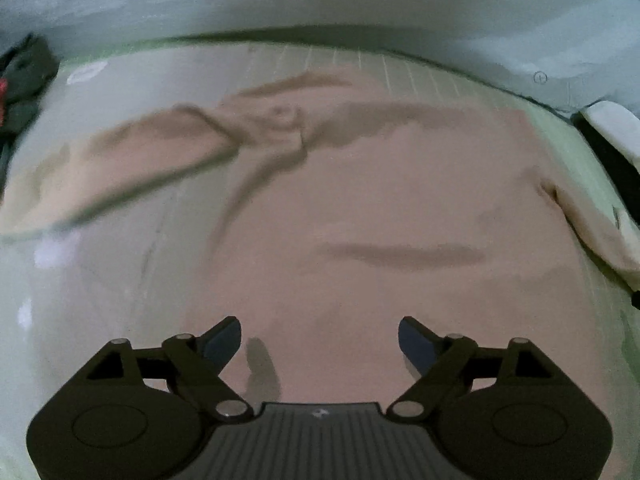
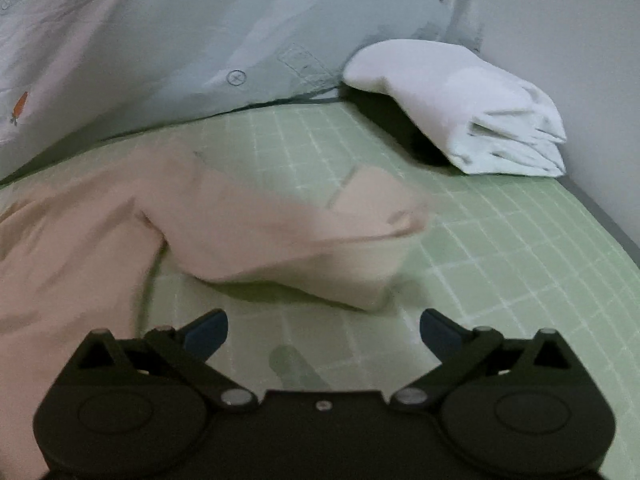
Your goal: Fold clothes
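Observation:
A pale pink long-sleeved top lies spread on the green gridded mat, with wrinkles near its collar and a sleeve stretched to the left. My left gripper is open and empty just above the top's body. In the right wrist view the top's other sleeve lies folded and blurred on the mat, with the body at the left. My right gripper is open and empty over bare mat, just short of the sleeve's cuff.
A light blue sheet with small carrot prints hangs behind the mat. A folded white cloth sits at the mat's far right corner by a pale wall. Dark clothes lie at the far left edge.

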`<state>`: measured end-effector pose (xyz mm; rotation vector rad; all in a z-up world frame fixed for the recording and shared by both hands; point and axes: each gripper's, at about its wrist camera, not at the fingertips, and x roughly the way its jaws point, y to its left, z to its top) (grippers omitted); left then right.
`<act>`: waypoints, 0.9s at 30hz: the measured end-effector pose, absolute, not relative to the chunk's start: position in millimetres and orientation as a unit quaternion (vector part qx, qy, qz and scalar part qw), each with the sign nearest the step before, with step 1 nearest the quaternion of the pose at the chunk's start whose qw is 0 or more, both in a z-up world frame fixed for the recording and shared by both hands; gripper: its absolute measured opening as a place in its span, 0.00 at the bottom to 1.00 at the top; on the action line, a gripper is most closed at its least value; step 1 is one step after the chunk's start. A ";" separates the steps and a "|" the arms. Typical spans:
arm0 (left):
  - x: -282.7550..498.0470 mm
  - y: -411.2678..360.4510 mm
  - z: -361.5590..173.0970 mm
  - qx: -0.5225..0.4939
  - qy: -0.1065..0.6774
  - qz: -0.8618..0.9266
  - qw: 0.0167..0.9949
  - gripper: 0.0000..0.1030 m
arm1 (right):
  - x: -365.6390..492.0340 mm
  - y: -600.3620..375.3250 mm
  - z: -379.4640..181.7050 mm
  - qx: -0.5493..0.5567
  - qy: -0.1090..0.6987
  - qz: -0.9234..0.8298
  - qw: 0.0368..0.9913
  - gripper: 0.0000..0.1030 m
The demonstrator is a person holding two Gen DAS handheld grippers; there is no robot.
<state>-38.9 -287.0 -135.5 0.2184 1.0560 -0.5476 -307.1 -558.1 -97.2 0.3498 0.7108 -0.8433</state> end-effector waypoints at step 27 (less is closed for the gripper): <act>-52.5 -318.8 -157.7 0.130 0.499 -0.196 0.834 1.00 | -308.0 -714.3 -114.2 0.287 0.305 -0.398 0.816 0.13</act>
